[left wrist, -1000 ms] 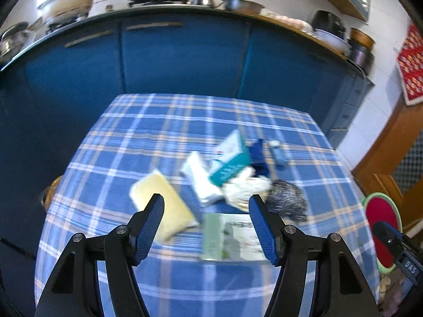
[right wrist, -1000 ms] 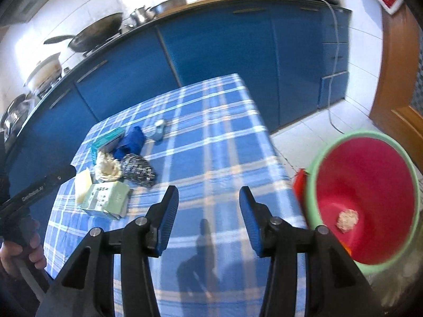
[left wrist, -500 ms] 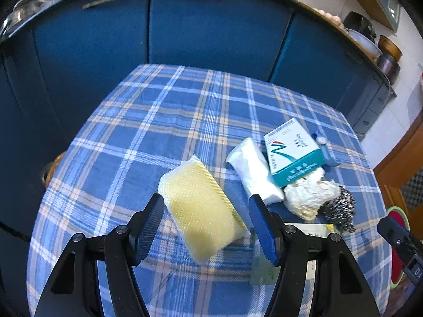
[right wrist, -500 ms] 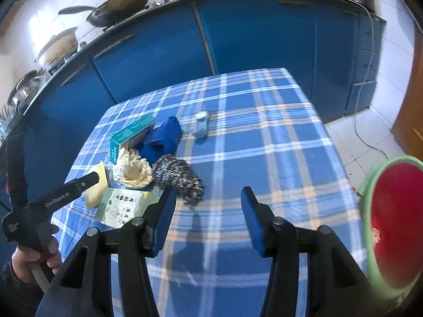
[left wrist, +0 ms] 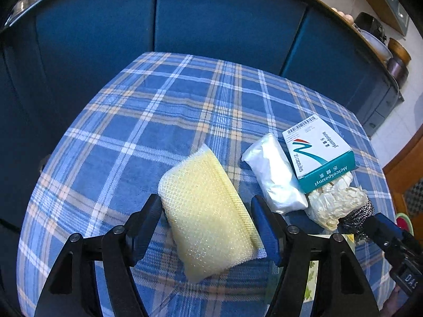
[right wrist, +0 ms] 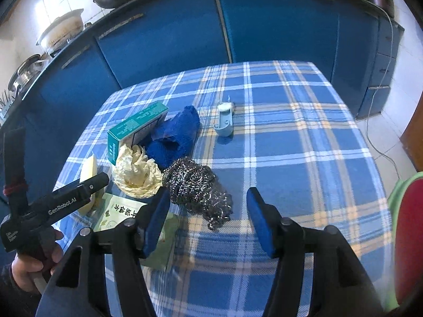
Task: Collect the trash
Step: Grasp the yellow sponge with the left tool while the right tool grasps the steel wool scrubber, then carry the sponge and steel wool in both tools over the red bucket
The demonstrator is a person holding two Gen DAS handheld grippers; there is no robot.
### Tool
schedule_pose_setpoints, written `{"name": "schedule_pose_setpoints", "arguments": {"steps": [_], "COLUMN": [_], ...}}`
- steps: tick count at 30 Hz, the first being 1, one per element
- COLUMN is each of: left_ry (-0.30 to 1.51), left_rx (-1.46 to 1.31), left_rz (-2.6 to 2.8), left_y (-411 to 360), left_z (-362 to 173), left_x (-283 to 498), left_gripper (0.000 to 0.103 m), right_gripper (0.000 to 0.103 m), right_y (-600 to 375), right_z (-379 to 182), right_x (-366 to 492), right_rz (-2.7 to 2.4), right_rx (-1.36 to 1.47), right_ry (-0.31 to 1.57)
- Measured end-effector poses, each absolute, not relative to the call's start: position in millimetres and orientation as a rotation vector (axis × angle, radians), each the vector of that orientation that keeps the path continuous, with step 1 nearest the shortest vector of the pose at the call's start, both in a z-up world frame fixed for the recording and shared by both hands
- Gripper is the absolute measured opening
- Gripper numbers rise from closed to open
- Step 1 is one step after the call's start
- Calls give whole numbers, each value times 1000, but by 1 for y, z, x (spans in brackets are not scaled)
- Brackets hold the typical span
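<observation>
A yellow bubble-wrapped pad point(left wrist: 208, 216) lies on the blue checked tablecloth point(left wrist: 185, 105), right between the fingers of my left gripper point(left wrist: 206, 206). Its jaws are opening and the pads stand just clear of the pad's sides. To the right lie a white plastic packet point(left wrist: 275, 177), a teal medicine box point(left wrist: 320, 155) and crumpled cream paper point(left wrist: 335, 200). In the right wrist view a steel wool ball point(right wrist: 195, 182) sits just ahead of my right gripper point(right wrist: 207, 198), whose jaws are opening with nothing gripped.
A blue cloth point(right wrist: 174, 134), a pale blue plastic piece point(right wrist: 224, 121) and a green printed packet point(right wrist: 119, 211) also lie on the table. A red basin with a green rim point(right wrist: 407, 237) stands off the table's right side. Blue cabinets point(right wrist: 171, 34) close the far side.
My left gripper dropped closer to the table, so the yellow pad now lies between its fingers. My right gripper swung left from the red basin to the pile, and its jaws widened.
</observation>
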State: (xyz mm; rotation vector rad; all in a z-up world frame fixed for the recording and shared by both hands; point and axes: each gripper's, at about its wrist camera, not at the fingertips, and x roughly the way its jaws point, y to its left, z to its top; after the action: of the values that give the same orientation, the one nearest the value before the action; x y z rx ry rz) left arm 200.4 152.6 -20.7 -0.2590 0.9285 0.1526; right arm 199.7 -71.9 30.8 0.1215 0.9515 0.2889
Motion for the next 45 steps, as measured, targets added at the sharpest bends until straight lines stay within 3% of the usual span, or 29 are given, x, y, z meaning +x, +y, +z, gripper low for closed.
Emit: {"name": "schedule_pose_setpoints", "arguments": {"steps": [9,11,15,21,45], "left_ry": [913,906,902,897,810], "left_rx": [-205,-196,-212,-239,-235], "left_rz": [161,158,149,138,18], "left_y": [148,146,148,150,112], "left_z": [-23,-22,-20,-16,30], "left_x": [201,201,201,196,143], "left_gripper": [71,64,58,49,47], "right_gripper": [61,61,42,36,35], "right_y": [-64,-63,-62,-61,-109], "right_z": [15,15,14,17,59], "right_x": [211,211,209,202,136], "right_rz": [316,317,349,363,323], "right_rx": [146,138,146,127,199], "right_ry": [980,972,976,964,881]}}
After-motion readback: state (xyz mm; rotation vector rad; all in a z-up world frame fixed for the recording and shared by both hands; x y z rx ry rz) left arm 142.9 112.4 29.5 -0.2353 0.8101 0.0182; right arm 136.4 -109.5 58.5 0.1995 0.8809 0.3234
